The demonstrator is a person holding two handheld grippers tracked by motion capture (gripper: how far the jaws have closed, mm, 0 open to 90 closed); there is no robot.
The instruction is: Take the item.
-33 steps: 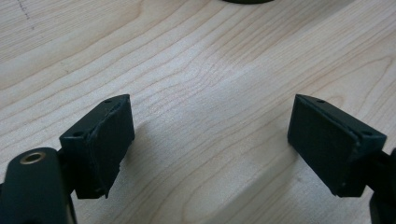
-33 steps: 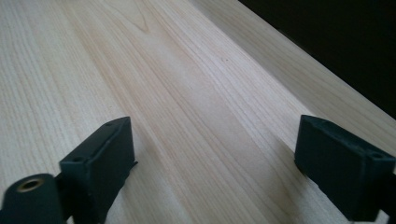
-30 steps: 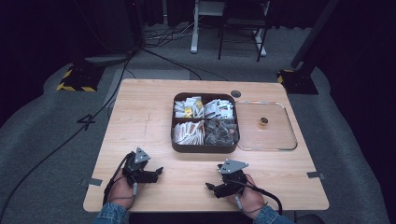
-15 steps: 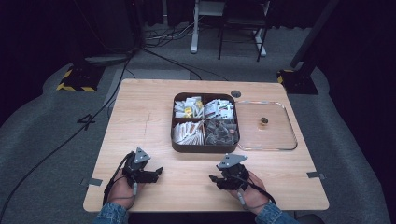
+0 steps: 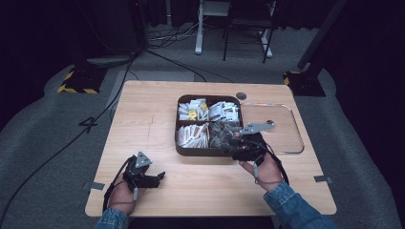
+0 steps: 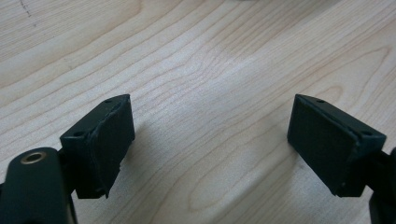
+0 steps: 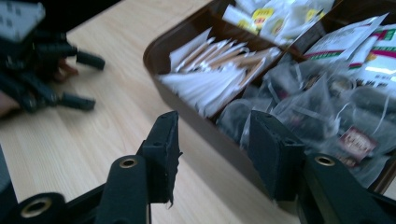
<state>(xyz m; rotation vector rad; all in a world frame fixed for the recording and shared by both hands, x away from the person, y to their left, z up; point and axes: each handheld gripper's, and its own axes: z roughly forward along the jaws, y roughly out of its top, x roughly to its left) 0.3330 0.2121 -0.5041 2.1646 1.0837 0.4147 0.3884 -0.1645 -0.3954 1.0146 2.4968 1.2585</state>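
Right gripper point(image 5: 235, 143) is up at the near edge of the brown divided tray point(image 5: 184, 149), over the near-right compartment w/ the clear tea-bag sachets point(image 5: 220, 134); the grey three-cornered plate on top of it pokes out toward the clear plastic lid point(image 5: 292, 137) lying just right of the tray. In the right gripper view the gripper point(image 7: 212, 149) has its jaws partly apart, roughly half gap, having just been closing, w/ nothing between the pads; the tray's near wall and the sachets point(image 7: 327, 107) sit beyond and below the tips, no contact that I can make out, tho that view is blurred so it's hard to be sure. Next compartment over holds white paper sachets and what look like wooden stir sticks point(image 7: 219, 65); the far compartments hold printed packets point(image 5: 207, 110). Left gripper point(image 5: 154, 178) rests low at the near-left part of the wooden table point(image 5: 143, 114), well apart from the tray, hand point(image 5: 122, 195) behind it. In the left gripper view the gripper point(image 6: 210, 140) has its jaws spread wide, bare wood grain point(image 6: 210, 70) between the pads, holding nothing. It also shows far off at the left edge of the right gripper view, jaws apart. Denim sleeve point(image 5: 296, 210) on the right forearm at the bottom of the high view.
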